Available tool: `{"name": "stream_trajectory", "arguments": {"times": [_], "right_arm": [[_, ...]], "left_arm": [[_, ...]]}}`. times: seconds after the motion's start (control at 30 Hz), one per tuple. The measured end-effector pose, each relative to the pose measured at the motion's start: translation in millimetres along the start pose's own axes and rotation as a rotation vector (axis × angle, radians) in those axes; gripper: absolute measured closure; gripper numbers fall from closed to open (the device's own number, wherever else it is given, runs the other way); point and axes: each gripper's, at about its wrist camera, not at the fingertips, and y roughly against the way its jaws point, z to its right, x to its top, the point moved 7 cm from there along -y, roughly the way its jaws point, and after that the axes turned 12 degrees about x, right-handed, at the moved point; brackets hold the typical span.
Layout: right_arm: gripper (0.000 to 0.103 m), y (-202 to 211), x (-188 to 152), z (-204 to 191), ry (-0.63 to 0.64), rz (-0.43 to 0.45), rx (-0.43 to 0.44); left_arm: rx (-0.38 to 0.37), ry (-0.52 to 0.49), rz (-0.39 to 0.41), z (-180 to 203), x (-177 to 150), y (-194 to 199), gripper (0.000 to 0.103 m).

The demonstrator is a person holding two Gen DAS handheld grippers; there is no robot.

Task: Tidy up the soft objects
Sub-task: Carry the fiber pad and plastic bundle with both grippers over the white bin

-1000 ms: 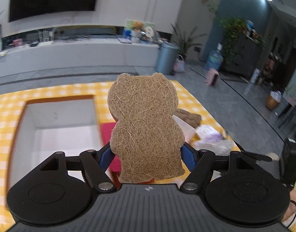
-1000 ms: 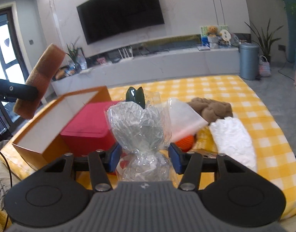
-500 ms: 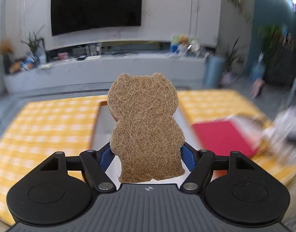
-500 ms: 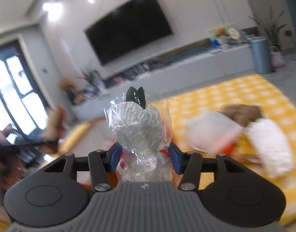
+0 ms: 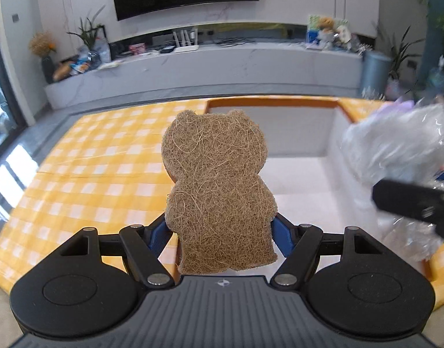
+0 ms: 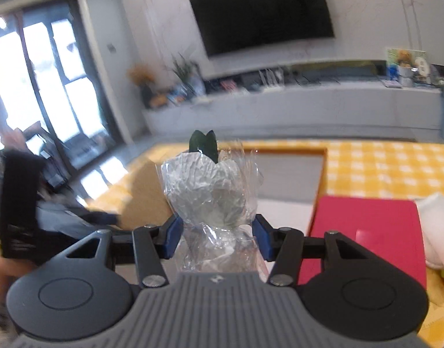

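My left gripper [image 5: 220, 236] is shut on a brown bear-shaped fibre sponge [image 5: 216, 191], held upright above the near edge of an open cardboard box [image 5: 280, 103] with a white inside. My right gripper [image 6: 217, 236] is shut on a crinkly clear plastic-wrapped bundle [image 6: 210, 191] with a dark green tip, held over the same box [image 6: 320, 174]. In the left wrist view the right gripper [image 5: 410, 203] and its bundle [image 5: 396, 150] show blurred over the box's right side.
The box stands on a yellow-and-white checked tablecloth [image 5: 91, 168]. A red flat box [image 6: 367, 226] lies right of it, with a white soft item [image 6: 436, 226] at its far right. A grey TV bench [image 5: 207, 66] runs behind the table.
Both grippers have swung left, from the pile of items toward the open box. The right gripper with its bundle has come into the left wrist view. Both grips are unchanged.
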Motion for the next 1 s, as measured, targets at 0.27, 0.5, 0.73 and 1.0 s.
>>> {"name": "stream_trajectory", "arguments": {"times": [0.27, 0.5, 0.73, 1.0], "right_arm": [[0.052, -27, -17, 5, -0.031, -0.064, -0.073], [0.052, -17, -18, 6, 0.047, -0.053, -0.155], [0.052, -14, -24, 14, 0.032, -0.056, -0.144], [0.052, -16, -29, 15, 0.021, -0.069, -0.135]], "left_arm": [[-0.053, 0.012, -0.021, -13, -9, 2, 0.021], [-0.181, -0.025, -0.052, -12, -13, 9, 0.021], [-0.13, -0.105, -0.12, -4, -24, -7, 0.02], [-0.05, -0.278, -0.031, 13, -23, 3, 0.011]]}}
